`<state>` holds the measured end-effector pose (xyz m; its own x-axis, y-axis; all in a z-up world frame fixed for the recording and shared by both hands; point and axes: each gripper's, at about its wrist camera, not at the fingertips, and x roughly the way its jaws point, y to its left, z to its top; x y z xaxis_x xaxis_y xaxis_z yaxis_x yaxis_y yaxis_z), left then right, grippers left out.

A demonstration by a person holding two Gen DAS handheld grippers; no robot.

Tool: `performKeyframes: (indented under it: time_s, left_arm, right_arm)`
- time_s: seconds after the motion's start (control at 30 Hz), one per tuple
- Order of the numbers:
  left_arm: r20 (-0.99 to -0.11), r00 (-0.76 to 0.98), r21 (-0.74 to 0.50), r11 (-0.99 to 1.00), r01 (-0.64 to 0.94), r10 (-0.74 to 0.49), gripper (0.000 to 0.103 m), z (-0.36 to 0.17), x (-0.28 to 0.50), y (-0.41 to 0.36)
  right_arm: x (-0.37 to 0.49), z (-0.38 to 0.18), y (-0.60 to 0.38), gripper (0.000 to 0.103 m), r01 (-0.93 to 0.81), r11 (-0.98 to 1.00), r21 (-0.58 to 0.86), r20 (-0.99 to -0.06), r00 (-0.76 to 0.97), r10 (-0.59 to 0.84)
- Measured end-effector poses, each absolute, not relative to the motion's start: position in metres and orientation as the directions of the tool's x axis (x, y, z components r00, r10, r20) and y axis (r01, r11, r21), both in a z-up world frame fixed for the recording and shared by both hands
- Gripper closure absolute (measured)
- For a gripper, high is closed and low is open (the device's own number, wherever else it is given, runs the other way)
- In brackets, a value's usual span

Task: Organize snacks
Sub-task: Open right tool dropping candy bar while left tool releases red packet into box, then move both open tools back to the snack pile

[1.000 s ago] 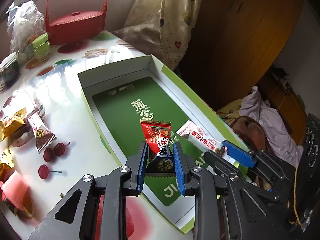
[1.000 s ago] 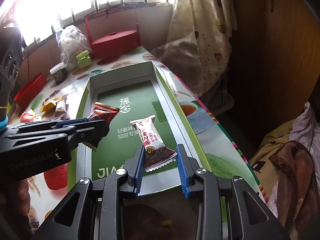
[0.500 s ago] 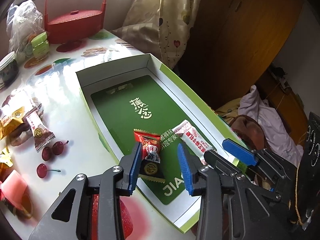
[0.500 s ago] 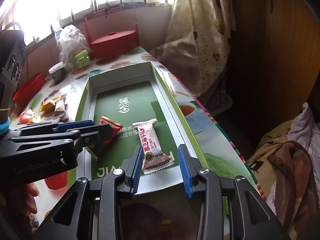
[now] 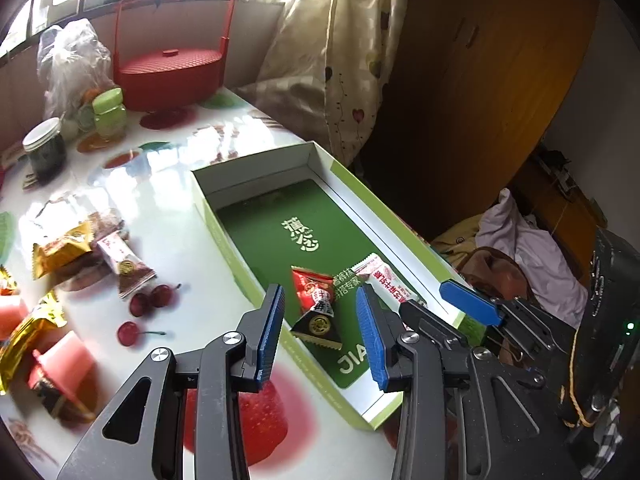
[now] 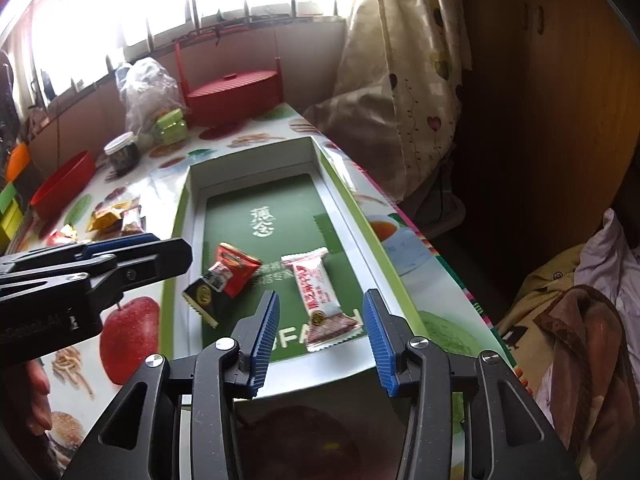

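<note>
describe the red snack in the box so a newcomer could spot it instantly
Find the long green box on the fruit-print table. Two snacks lie at its near end; take the red snack on the left, a red packet with a black end. Its neighbour, the white snack, is a long white bar.

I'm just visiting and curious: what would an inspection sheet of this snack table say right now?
Surface: table under a glossy fruit-print cover.
Job's things: green box open; red-and-black snack and white snack bar lie inside, side by side, apart. Loose wrapped snacks wait left of the box.
Clutter: red lidded basket, plastic bag, dark jar, green jar, red bowl.
Grippers: left gripper open above the red-and-black snack; right gripper open above the bar's near end; neither holds anything.
Cables: yellow cord on the right gripper's body.
Surroundings: window, curtain, wooden wardrobe, heaped clothes.
</note>
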<state>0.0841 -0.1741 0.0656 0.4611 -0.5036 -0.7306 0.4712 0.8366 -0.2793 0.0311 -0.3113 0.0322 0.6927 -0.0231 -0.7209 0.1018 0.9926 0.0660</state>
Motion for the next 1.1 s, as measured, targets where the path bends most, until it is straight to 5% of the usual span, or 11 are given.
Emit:
performKeyframes:
  time_s: [1.1]
  left_arm:
    - [-0.685,0.649,-0.259,0.943,0.208,-0.331,0.063,0.076,0.067,-0.035]
  right_arm:
    - [0.059,0.049,-0.218,0.053,-0.096,0.986,0.138,-0.701,0.694,0.165]
